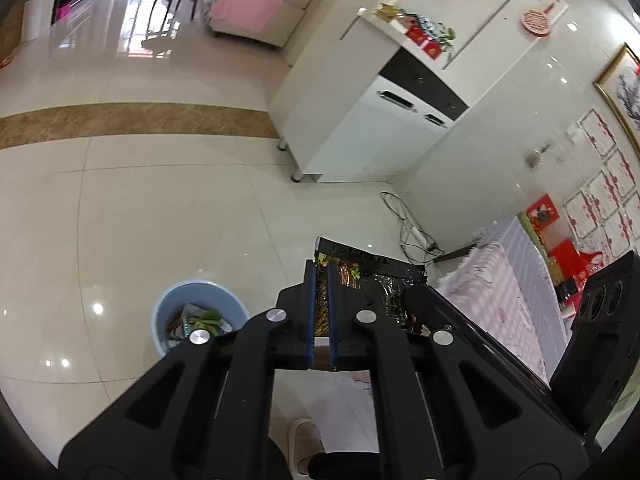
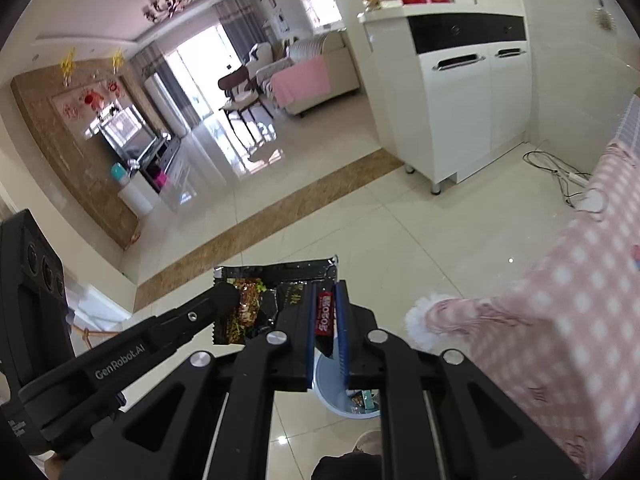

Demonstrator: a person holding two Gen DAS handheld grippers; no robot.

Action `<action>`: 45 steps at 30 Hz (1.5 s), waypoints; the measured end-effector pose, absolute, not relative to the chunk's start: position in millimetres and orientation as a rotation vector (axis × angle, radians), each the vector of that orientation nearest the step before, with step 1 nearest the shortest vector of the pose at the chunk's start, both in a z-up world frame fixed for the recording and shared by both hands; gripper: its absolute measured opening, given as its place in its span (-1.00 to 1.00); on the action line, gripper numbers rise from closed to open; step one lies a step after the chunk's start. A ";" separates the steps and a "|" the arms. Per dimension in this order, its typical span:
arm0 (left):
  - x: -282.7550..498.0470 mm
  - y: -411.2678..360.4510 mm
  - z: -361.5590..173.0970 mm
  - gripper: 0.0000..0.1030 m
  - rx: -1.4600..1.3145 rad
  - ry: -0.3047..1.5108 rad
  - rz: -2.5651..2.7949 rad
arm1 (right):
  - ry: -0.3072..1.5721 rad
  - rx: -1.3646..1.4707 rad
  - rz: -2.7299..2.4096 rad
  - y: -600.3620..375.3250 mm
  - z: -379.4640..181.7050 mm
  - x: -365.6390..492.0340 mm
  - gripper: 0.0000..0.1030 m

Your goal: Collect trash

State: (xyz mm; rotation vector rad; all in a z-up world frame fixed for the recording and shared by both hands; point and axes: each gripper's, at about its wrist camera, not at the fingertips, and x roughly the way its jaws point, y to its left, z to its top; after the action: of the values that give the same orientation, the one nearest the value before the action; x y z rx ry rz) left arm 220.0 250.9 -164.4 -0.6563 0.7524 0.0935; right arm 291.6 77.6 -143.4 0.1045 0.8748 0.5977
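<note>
Both hand-held grippers, left [image 1: 323, 276] & right [image 2: 325, 292], clamped one black wrapper [image 2: 276, 284], near blue bin [image 1: 160, 312]; should've centred above bin before letting go.

The wrapper [image 2: 276, 296] hid partly behind both grippers' fingers [image 2: 310, 336], and the bin [image 2: 340, 396] below them was mostly covered.

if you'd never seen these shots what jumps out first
A shiny black snack wrapper held in mid-air, pinched at opposite edges by both the left gripper and right gripper, fingers shut on it. Just below, a pale blue bin on the glossy tiled floor already holds other wrappers. A pink checked cloth covers furniture at the right.
</note>
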 end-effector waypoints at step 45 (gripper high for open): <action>150.0 148.1 -37.2 0.74 -0.194 0.521 0.310 | 0.472 0.038 0.396 -55.7 -36.8 195.1 0.52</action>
State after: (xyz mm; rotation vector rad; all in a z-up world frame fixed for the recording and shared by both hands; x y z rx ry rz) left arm 150.0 148.1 -37.2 -0.1938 0.5212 0.3100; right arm 195.1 -55.7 -36.8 0.0379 0.4720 0.3957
